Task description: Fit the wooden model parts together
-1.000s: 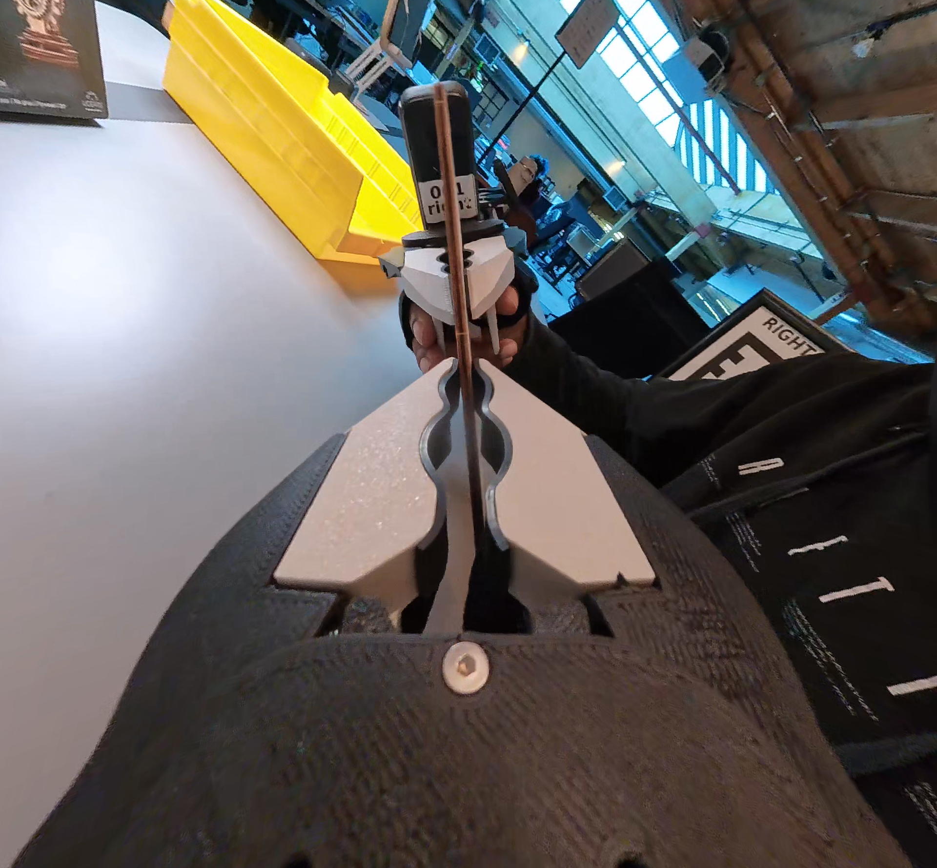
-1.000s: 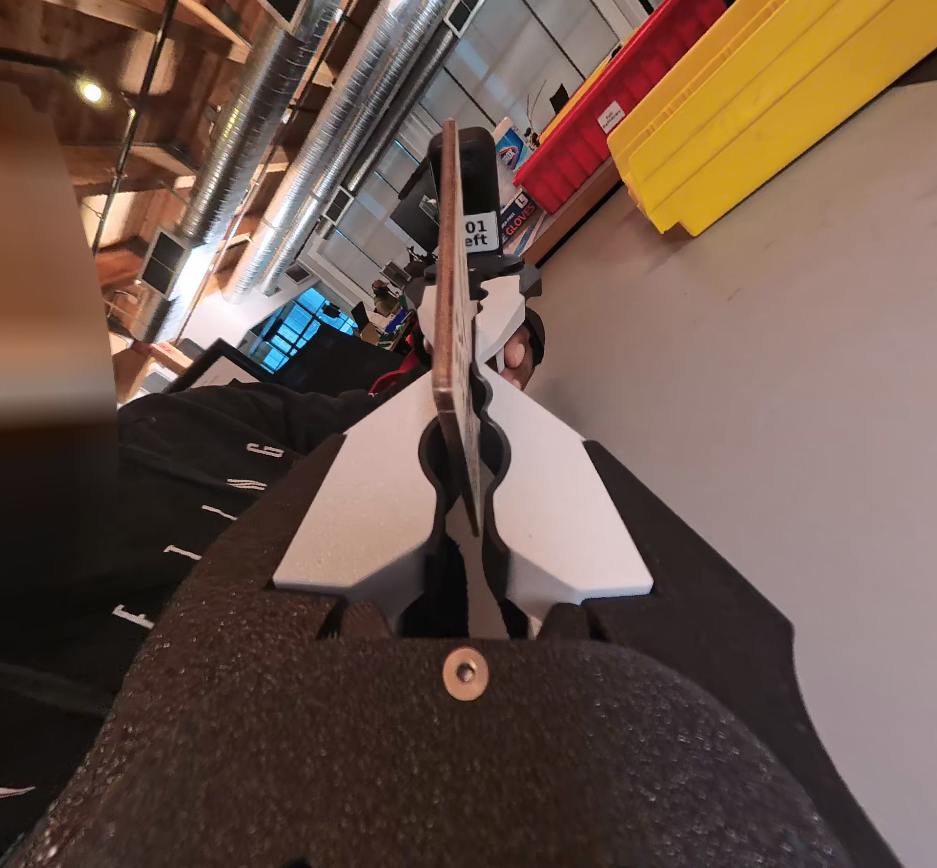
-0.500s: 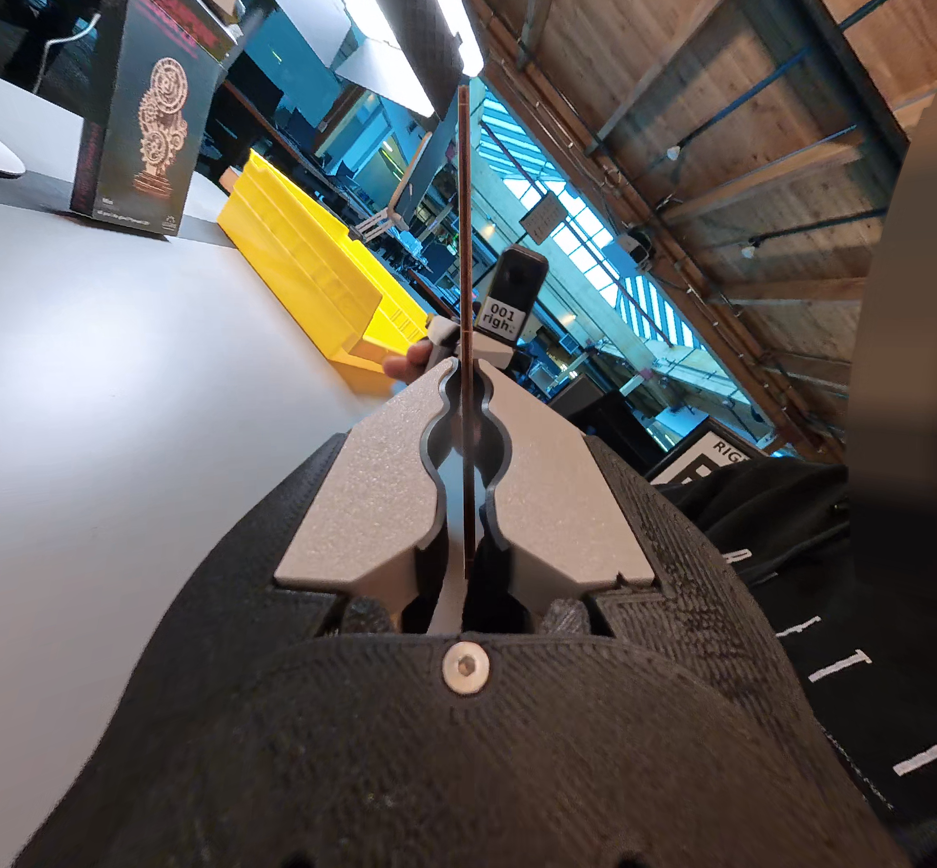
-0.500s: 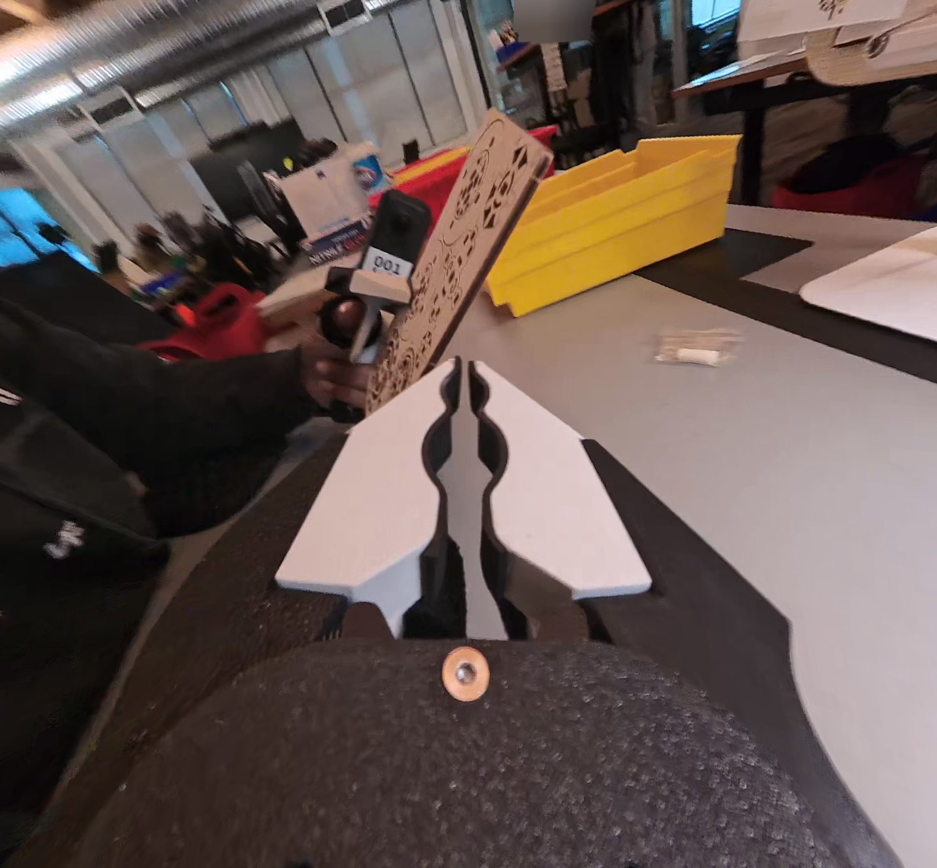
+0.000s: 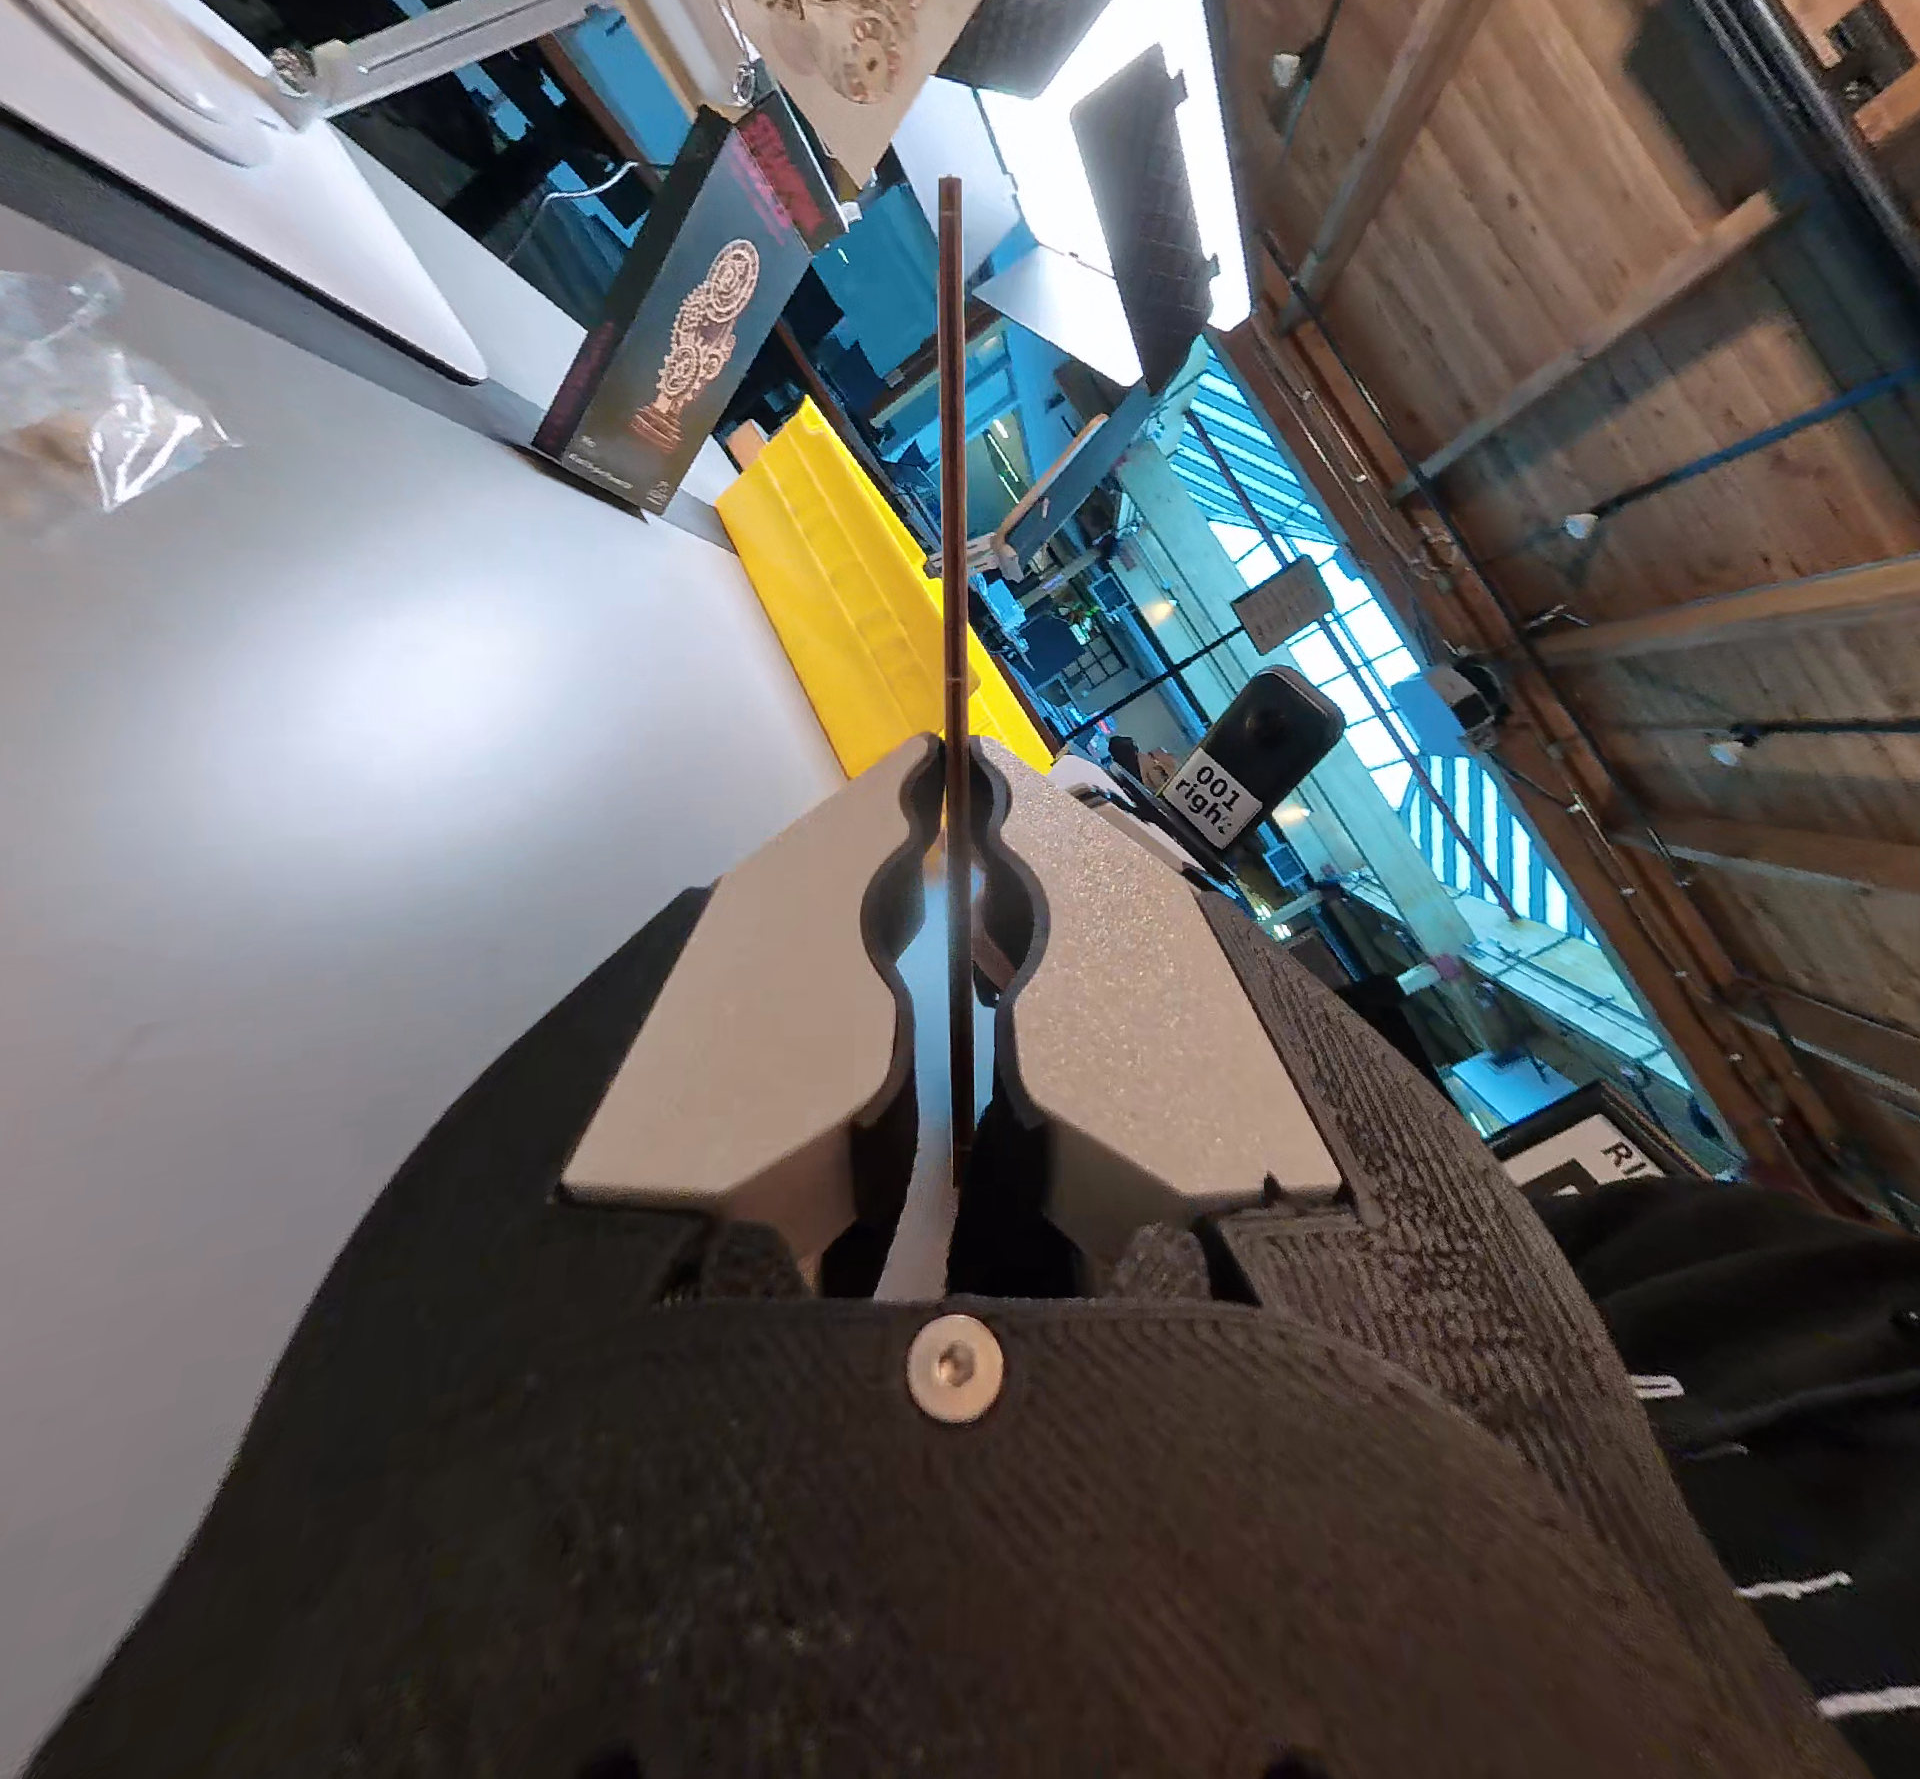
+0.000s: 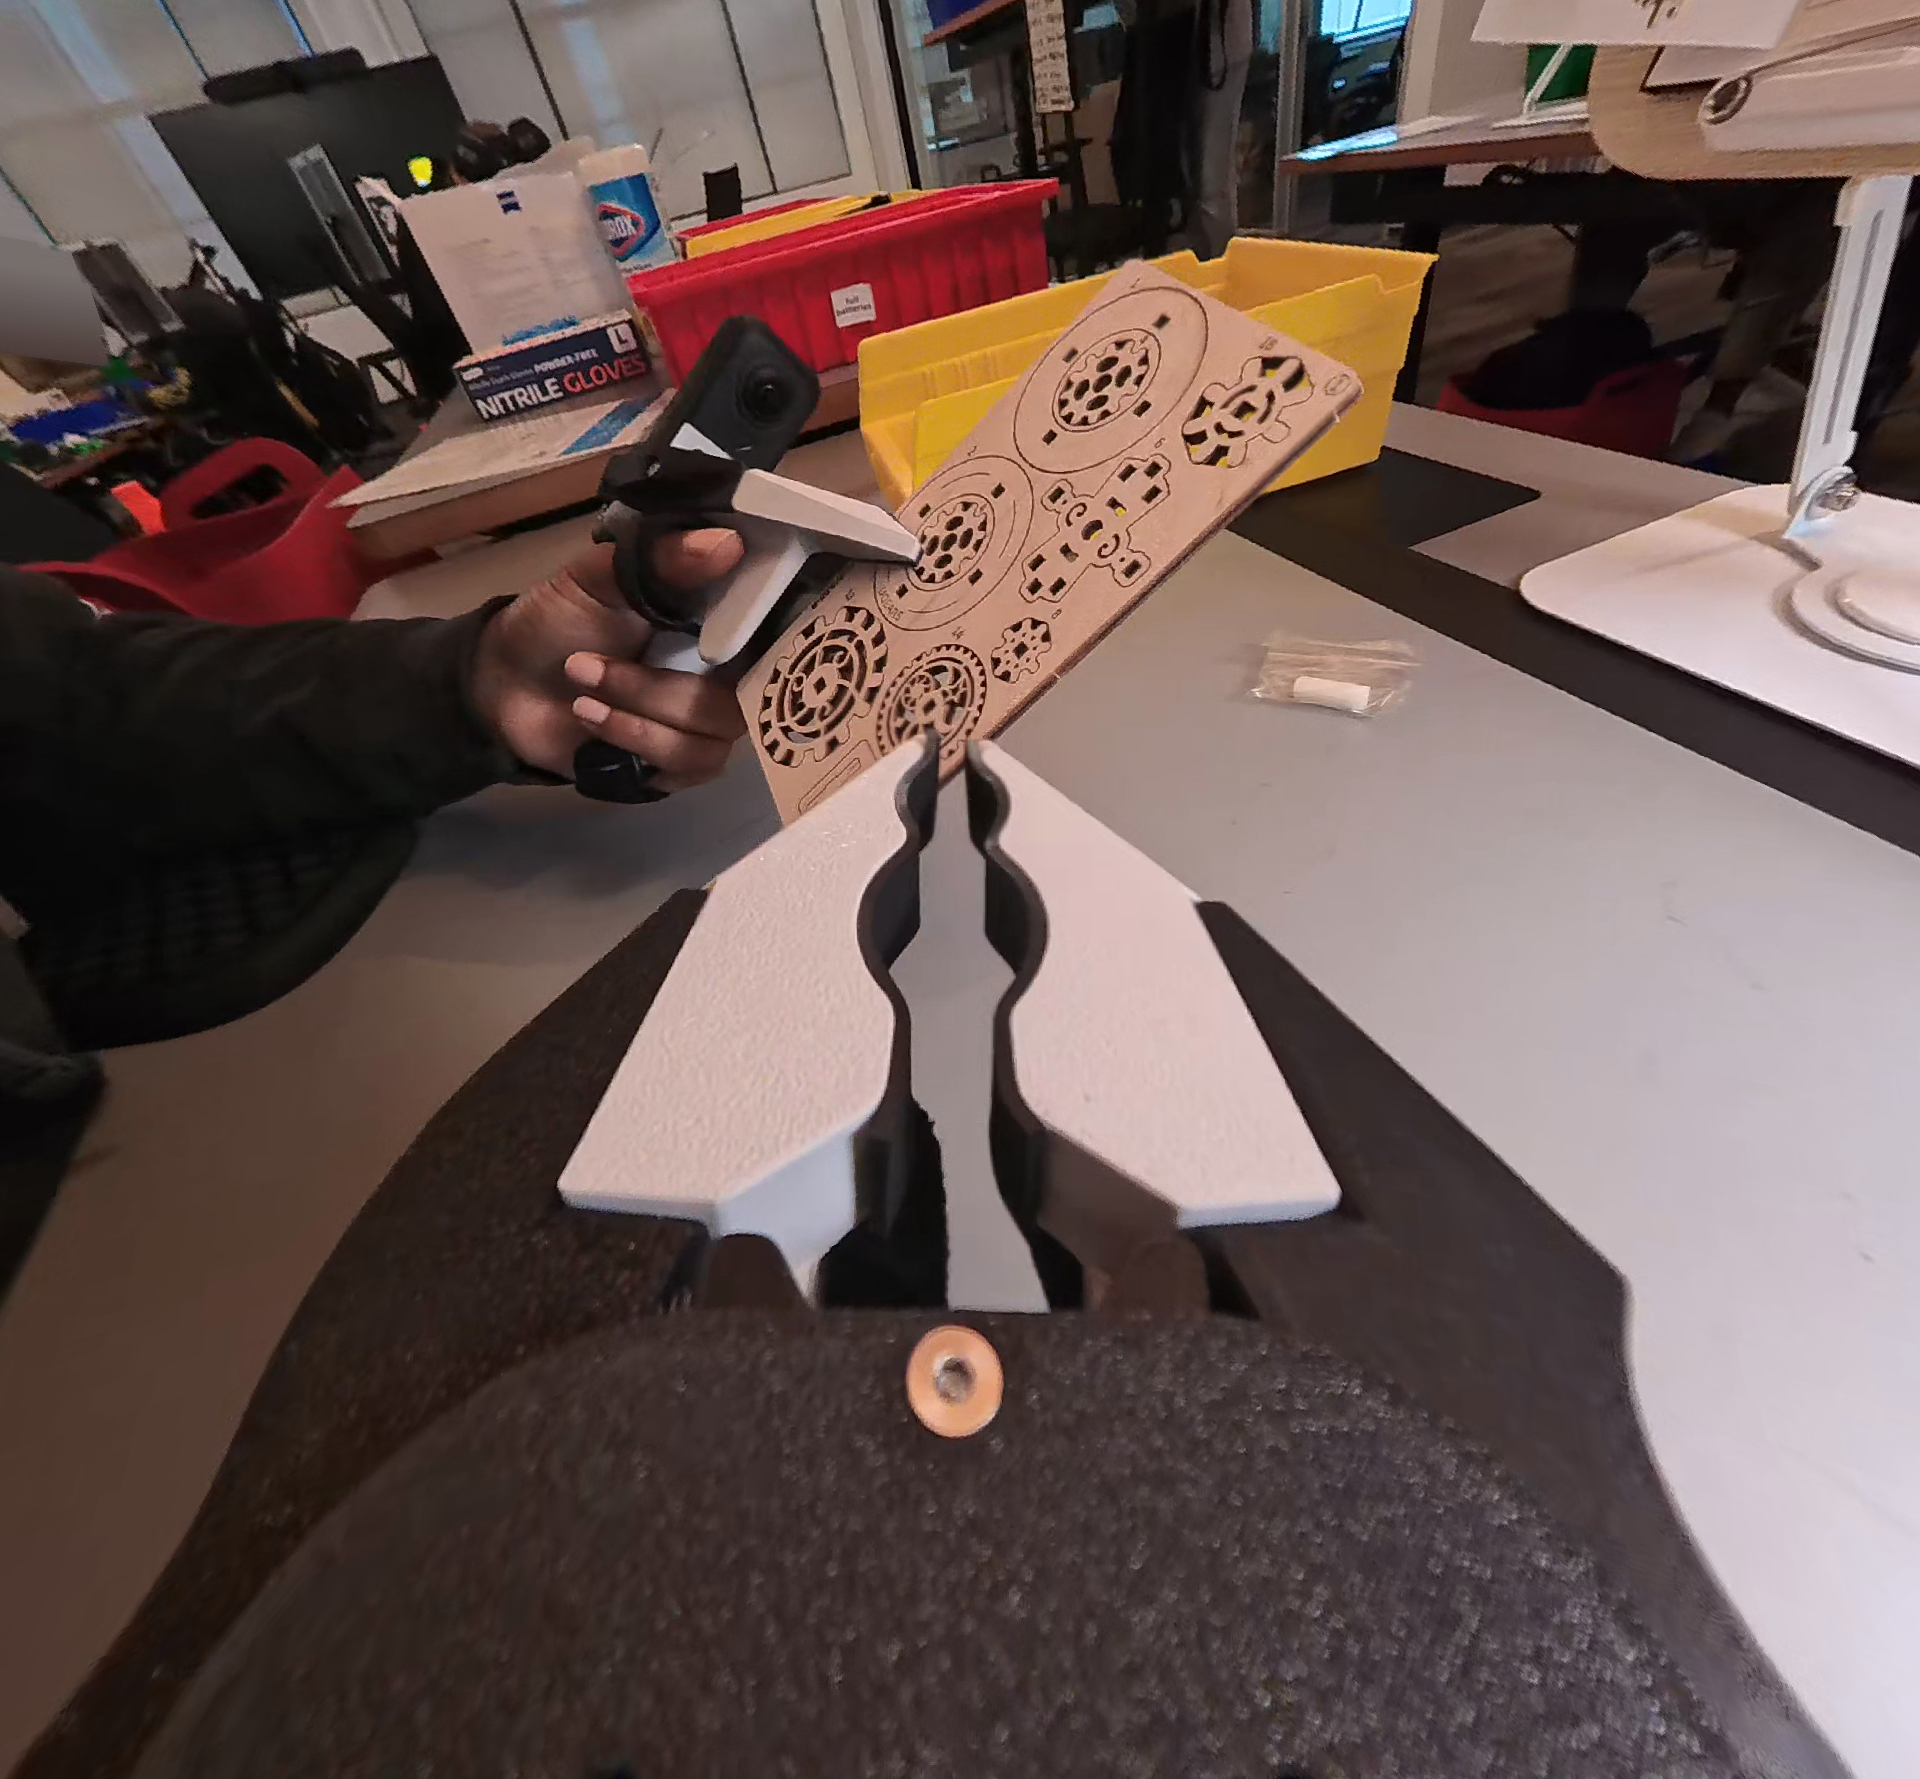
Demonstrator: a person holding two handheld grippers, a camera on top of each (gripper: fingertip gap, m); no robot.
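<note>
A thin wooden sheet (image 6: 1049, 524) of laser-cut gear parts is held tilted above the grey table (image 6: 1455, 1002). My left gripper (image 6: 904, 555) is shut on its left edge. In the left wrist view the sheet (image 5: 951, 482) shows edge-on, clamped between the left gripper's (image 5: 956, 763) jaws. My right gripper (image 6: 954, 763) is just below the sheet's near corner, jaws almost together with nothing between them. In the left wrist view only the right gripper's camera (image 5: 1262, 742) shows, to the right of the sheet.
A yellow bin (image 6: 1299, 295) and a red bin (image 6: 862, 275) stand behind the sheet. A small plastic bag (image 6: 1330, 680) lies on the table to the right, near a white stand base (image 6: 1714, 607). A black model box (image 5: 675, 347) stands at the table's far edge. Left tips to right tips: about 9 cm.
My right gripper has let go of the sheet and swung away, and it now looks across the table. My left gripper keeps the sheet and has turned with it.
</note>
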